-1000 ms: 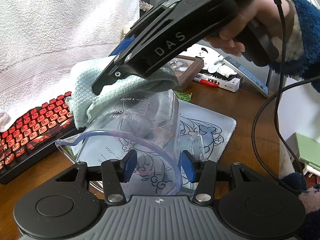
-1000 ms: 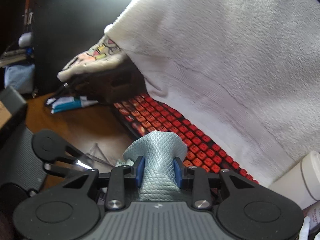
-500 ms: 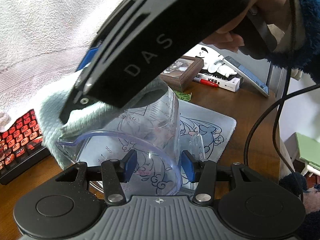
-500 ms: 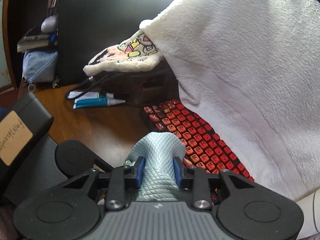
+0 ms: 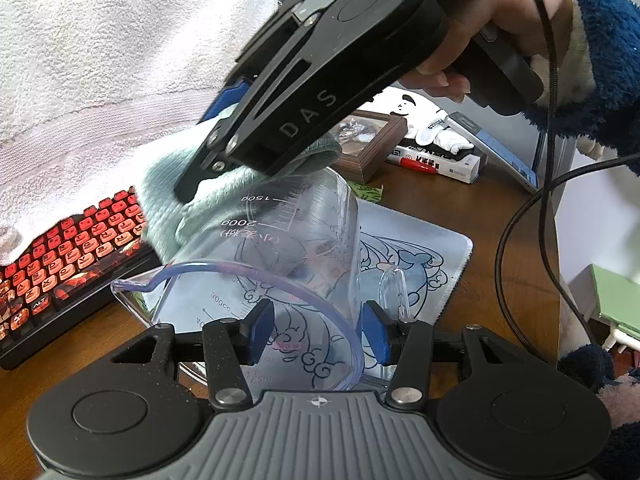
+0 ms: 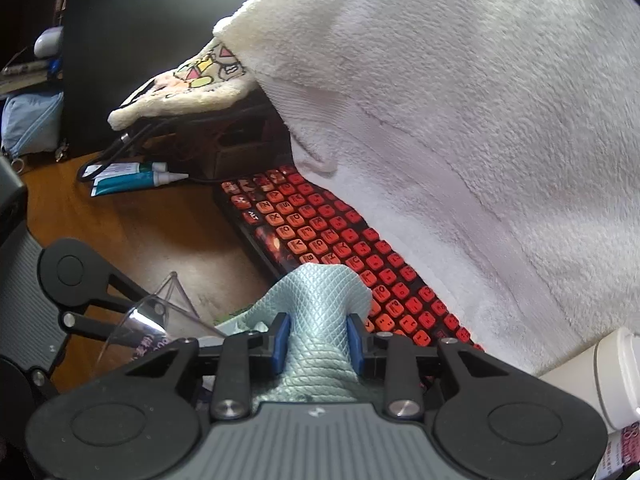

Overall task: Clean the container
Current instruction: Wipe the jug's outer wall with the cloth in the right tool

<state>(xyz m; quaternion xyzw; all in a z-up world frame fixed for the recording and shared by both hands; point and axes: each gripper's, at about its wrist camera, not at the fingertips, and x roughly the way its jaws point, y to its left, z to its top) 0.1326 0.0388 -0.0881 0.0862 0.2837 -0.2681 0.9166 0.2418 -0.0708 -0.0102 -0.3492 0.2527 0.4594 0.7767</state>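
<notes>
Left wrist view: clear measuring jug tipped on side above desk, wall by handle clamped in left gripper. Cloth pressed against jug's outer wall by right gripper.

Right wrist view: right gripper clamped on cloth; jug rim at lower left. Jug best held rigid, wiping pressure kept light.

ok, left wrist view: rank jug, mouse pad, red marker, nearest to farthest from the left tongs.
1. Jug: its rim sits between the left tongs.
2. Mouse pad: just beyond, under and right of the jug.
3. Red marker: far back right, by the box.
</notes>
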